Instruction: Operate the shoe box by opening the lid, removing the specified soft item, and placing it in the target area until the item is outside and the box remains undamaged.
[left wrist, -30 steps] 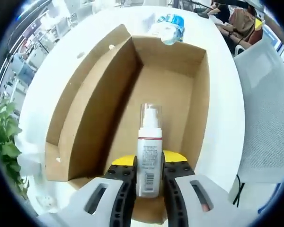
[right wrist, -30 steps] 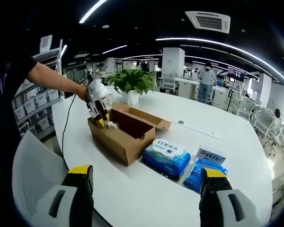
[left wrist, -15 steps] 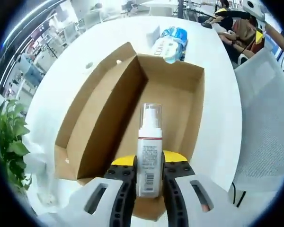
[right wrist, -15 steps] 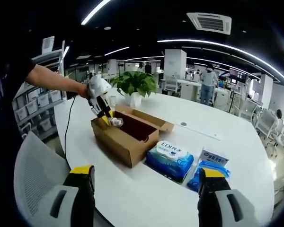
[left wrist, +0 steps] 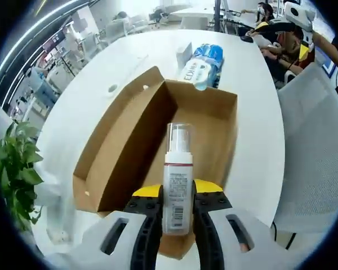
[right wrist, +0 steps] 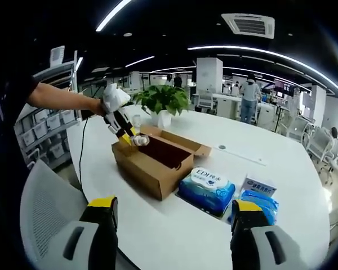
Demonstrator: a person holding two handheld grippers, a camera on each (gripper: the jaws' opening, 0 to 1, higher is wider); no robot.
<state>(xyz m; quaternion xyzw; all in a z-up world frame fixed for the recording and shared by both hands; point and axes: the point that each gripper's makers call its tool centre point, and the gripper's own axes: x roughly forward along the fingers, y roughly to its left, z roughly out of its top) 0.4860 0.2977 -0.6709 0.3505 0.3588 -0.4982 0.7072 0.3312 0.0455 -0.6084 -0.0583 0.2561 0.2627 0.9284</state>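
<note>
A white pump bottle (left wrist: 177,185) sits clamped in the left tongs (left wrist: 176,216) above the open cardboard shoe box (left wrist: 208,121) on the white tabletop (right wrist: 174,225); the right tongs (right wrist: 168,225) hang spread apart, holding nothing

Standing open on the table (right wrist: 174,225), the box (right wrist: 152,163), its flap (left wrist: 124,135) leaning out on one side. Lying just past its far end, two wipe packs (right wrist: 207,188). Sitting near one corner, a plant (right wrist: 160,101). Crowding the table edge, a chair (left wrist: 312,146). Staying bare: wide tabletop on the flap side.
</note>
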